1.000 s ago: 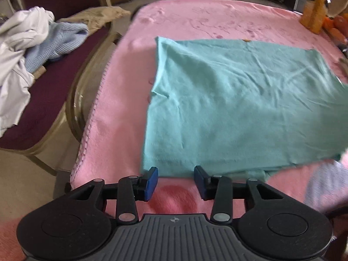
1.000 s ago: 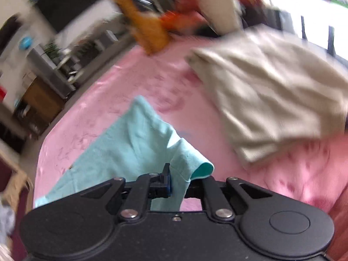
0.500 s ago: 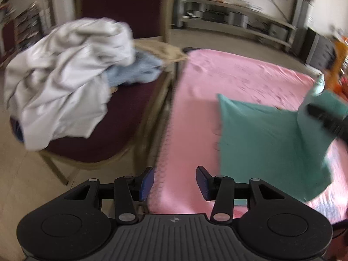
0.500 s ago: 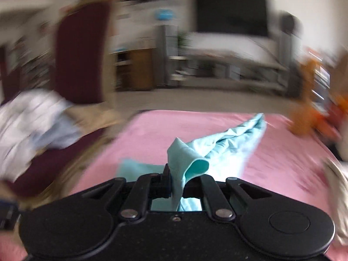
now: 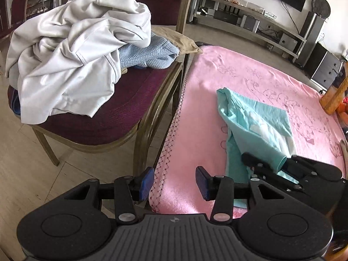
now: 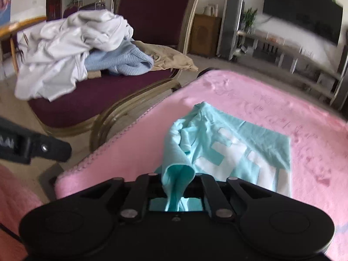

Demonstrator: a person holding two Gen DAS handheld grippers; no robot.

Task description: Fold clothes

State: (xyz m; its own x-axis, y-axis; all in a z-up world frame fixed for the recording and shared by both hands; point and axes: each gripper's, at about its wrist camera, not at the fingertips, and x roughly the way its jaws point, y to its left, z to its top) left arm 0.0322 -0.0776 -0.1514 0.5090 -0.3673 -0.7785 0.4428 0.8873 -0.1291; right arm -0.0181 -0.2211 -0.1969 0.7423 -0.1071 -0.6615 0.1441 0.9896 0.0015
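A teal T-shirt [image 5: 254, 126] with a white print lies partly folded over on the pink blanket [image 5: 195, 130]; it also shows in the right wrist view [image 6: 230, 150]. My right gripper [image 6: 177, 187] is shut on a bunched edge of the shirt, low over the blanket's near side; it shows from the side in the left wrist view [image 5: 280, 165]. My left gripper [image 5: 174, 181] is open and empty over the blanket's left edge, left of the shirt.
A maroon chair [image 5: 104, 113] stands left of the table and holds a pile: a white garment [image 5: 71, 50], a light blue knit [image 5: 148, 54] and a beige cloth [image 5: 180, 41]. An orange object [image 5: 335, 95] stands at the far right. TV shelves line the back wall.
My right gripper has dragged the shirt's edge back across it toward the near left, folding it over and showing the white print. My left gripper has swung left toward the chair, still open.
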